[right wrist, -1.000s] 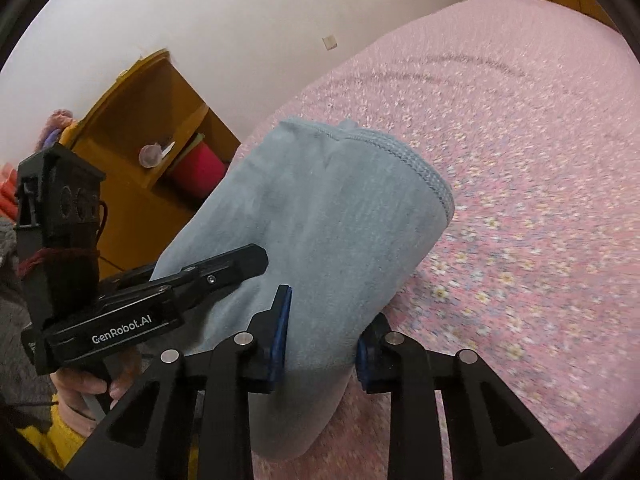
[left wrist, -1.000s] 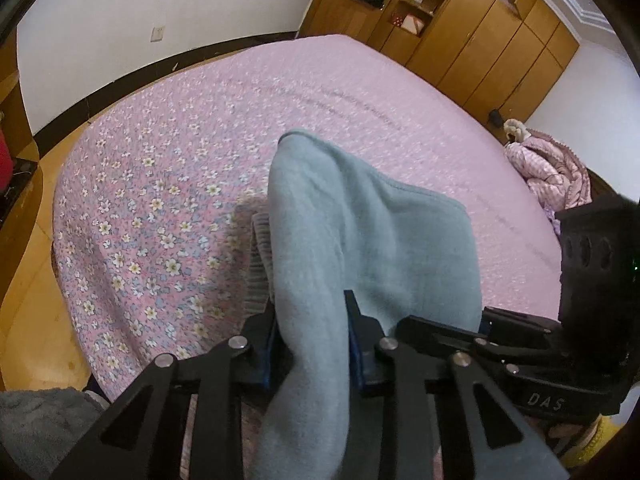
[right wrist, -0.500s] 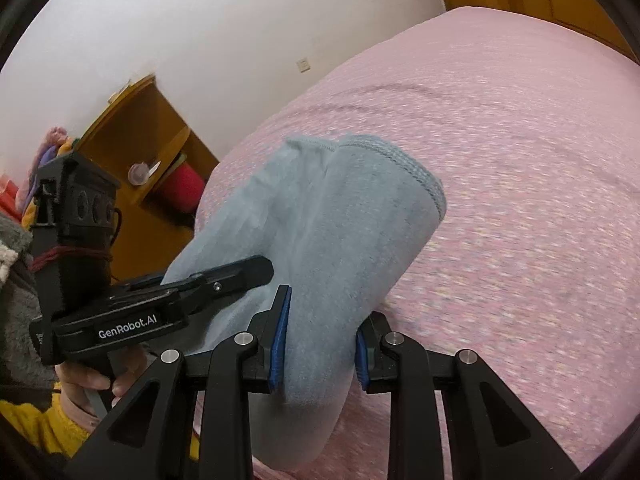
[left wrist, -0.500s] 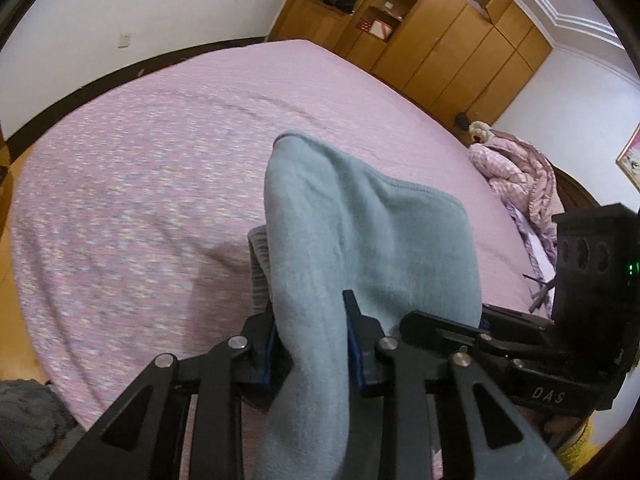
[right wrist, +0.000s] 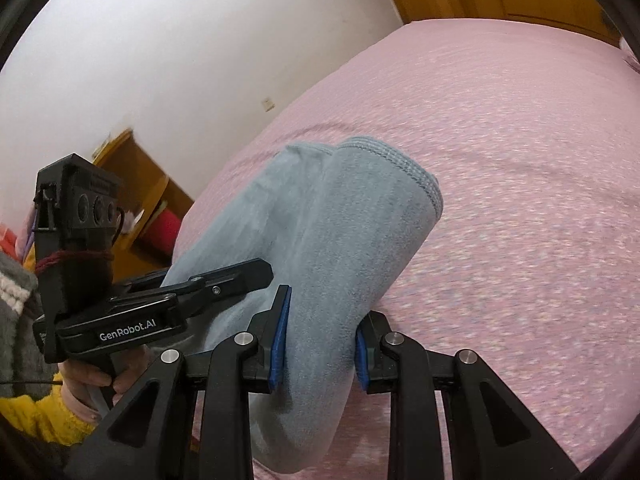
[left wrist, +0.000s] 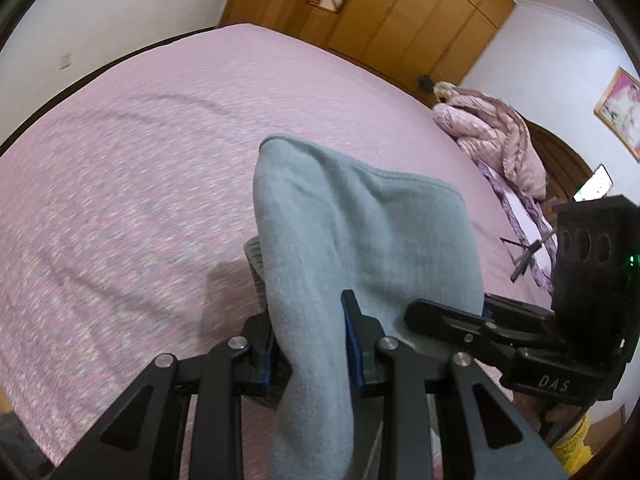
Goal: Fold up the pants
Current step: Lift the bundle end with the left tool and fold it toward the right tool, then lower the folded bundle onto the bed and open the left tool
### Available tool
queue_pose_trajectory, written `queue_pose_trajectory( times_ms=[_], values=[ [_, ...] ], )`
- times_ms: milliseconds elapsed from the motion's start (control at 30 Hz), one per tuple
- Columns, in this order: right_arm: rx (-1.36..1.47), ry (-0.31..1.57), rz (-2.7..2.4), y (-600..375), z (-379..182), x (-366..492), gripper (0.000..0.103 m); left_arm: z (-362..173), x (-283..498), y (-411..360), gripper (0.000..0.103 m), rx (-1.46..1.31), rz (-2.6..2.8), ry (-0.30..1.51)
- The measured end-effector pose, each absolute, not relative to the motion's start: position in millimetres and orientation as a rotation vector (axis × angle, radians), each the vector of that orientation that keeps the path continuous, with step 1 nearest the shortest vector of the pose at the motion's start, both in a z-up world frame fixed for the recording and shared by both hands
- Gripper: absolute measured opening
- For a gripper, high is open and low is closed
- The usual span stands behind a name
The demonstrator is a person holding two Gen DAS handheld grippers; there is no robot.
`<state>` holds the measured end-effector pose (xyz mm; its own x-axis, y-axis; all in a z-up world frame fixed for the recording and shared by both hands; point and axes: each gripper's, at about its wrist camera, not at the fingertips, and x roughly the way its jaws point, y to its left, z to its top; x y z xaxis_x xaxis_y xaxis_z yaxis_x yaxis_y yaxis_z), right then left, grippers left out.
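While both tongs [left wrist: 308, 344] [right wrist: 320, 344] clamp the grey pants [left wrist: 360, 232], a pink bedspread [left wrist: 140, 160] lies below, wooden wardrobes [left wrist: 400, 12] behind.

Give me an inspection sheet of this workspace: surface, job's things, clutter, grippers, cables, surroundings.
Surface: bed with pink floral sheet, blurred, a few creases.
Job's things: grey-blue pants, bunched and lifted above the sheet, held by both grippers; hemmed edge on top in the right wrist view.
Clutter: pink quilt heaped at the bed's far edge; a dark thin object beside it, too small to identify.
Grippers: left gripper shut on the pants; right gripper shut on the pants; the two close side by side.
Cables: dark red cord wound round the left gripper's body.
Surroundings: wooden wardrobe, white wall, framed picture, wooden shelf unit.
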<state>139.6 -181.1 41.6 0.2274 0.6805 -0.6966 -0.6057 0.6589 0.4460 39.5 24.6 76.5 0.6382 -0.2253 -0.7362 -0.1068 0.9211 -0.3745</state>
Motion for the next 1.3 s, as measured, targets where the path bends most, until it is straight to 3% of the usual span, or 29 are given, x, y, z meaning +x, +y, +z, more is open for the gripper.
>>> queue_pose_trajectory(
  times_ms=[233, 500, 667, 1033, 1300],
  values=[
    [0.129, 1.045, 0.821, -226.3, 16.9, 170.3, 0.028, 76.2, 88.3, -19.5, 0.028, -0.341, -0.147, 0.891],
    [0.147, 1.145, 0.74, -251.8, -31.2, 193.6, 0.029, 32.7, 134.5, -58.7, 0.029, -0.277, -0.207, 0.948],
    [0.16, 1.175, 0.691, -254.4, -54.5, 196.8, 0.04, 4.0, 150.2, -65.9, 0.034, -0.237, -0.221, 1.001],
    [0.202, 1.151, 0.545, -268.8, -39.9, 177.9, 0.042, 0.7, 125.3, -60.7, 0.038, -0.134, -0.228, 1.025],
    [0.128, 1.081, 0.445, -280.2, -28.9, 119.5, 0.042, 8.1, 82.0, -54.3, 0.052, -0.022, -0.183, 1.013]
  ],
)
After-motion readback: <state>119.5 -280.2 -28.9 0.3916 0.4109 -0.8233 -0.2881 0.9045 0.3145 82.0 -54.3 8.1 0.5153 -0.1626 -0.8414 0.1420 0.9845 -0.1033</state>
